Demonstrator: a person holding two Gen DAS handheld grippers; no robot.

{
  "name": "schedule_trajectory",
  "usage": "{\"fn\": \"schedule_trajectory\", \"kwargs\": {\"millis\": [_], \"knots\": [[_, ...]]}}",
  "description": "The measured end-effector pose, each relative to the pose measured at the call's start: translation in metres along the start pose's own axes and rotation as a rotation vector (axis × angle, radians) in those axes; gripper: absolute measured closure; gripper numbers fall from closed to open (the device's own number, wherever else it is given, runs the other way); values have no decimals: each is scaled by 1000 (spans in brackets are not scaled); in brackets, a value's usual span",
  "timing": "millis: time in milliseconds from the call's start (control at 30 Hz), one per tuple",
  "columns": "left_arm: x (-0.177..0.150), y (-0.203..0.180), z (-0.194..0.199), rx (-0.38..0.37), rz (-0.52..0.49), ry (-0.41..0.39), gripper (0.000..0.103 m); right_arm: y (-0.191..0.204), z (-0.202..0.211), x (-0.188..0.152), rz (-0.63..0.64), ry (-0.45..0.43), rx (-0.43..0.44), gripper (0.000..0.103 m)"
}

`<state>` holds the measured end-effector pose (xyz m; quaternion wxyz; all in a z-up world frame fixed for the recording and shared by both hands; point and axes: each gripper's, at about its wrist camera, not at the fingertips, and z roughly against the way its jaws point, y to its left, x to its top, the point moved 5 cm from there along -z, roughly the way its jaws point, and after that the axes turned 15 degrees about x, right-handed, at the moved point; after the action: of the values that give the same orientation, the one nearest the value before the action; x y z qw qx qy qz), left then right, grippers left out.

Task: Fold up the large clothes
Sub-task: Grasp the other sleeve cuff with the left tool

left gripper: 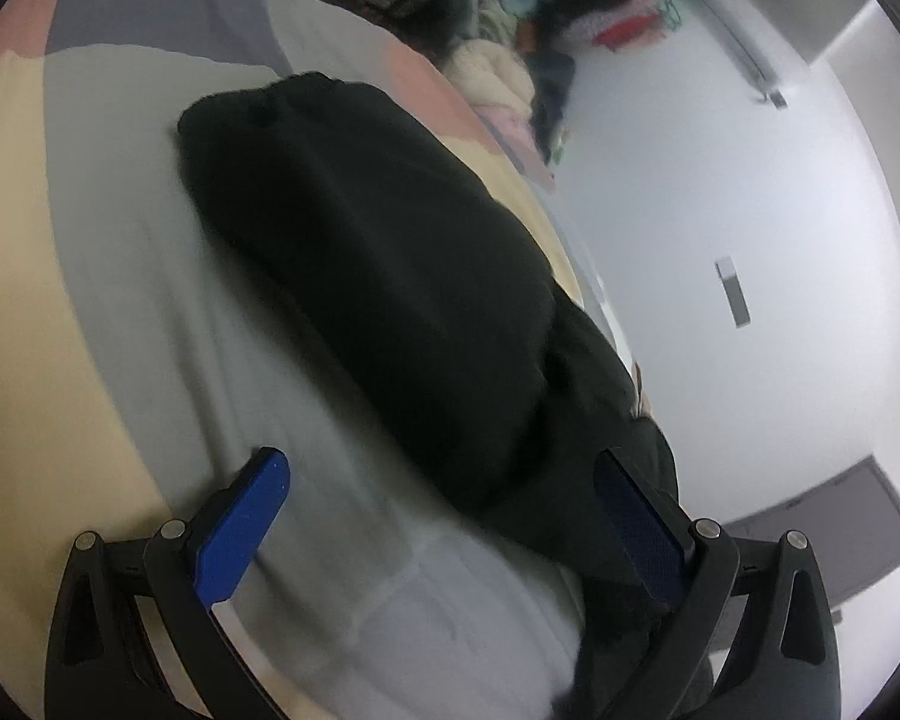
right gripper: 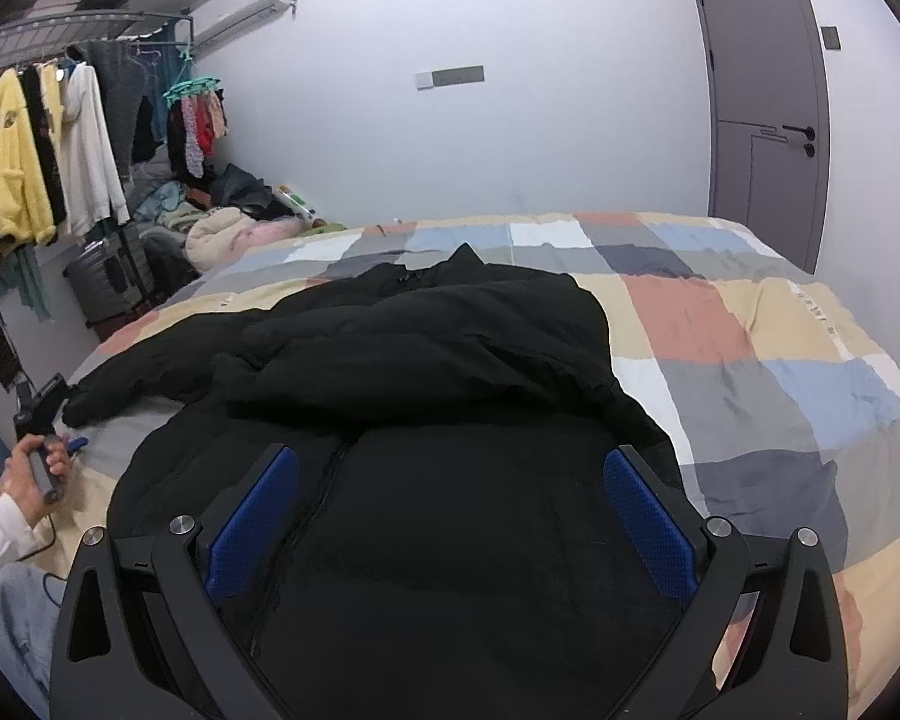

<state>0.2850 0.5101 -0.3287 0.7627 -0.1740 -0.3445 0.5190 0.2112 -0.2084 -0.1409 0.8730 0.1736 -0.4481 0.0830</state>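
Note:
A large black jacket (right gripper: 438,372) lies on the checkered bedspread (right gripper: 750,348), its zip running toward me and a sleeve stretched out to the left. My right gripper (right gripper: 450,510) is open just above the jacket's near hem, empty. In the left wrist view the black sleeve (left gripper: 378,276) lies across the bed (left gripper: 120,312). My left gripper (left gripper: 438,516) is open and empty beside the sleeve, its right finger over the dark cloth. The left wrist view is blurred.
A clothes rack (right gripper: 60,138) with hanging garments stands at the left, with a suitcase (right gripper: 108,276) and piled clothes (right gripper: 222,228) below it. A grey door (right gripper: 762,96) is at the right behind the bed. The person's hand (right gripper: 36,468) holds the other gripper at the bed's left edge.

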Motion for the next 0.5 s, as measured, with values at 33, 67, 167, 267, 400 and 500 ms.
{"fn": "schedule_trajectory", "kwargs": {"millis": [33, 67, 167, 267, 400, 500], "knots": [[8, 0, -3, 12, -10, -17, 2, 0, -1, 0, 3, 3, -3, 1], [14, -1, -5, 24, -24, -35, 2, 0, -3, 0, 6, 7, -9, 1], [31, -5, -14, 36, -35, -58, 2, -3, -7, -1, -1, 19, -20, 1], [49, -5, -23, 49, -27, -82, 6, -8, -12, -1, -18, 29, -24, 1], [67, 3, -48, 205, -55, -72, 17, -9, -16, 1, -19, 31, -24, 1], [79, 5, -49, 222, -48, -90, 30, -7, -14, 1, -10, 23, -21, 1]]}}
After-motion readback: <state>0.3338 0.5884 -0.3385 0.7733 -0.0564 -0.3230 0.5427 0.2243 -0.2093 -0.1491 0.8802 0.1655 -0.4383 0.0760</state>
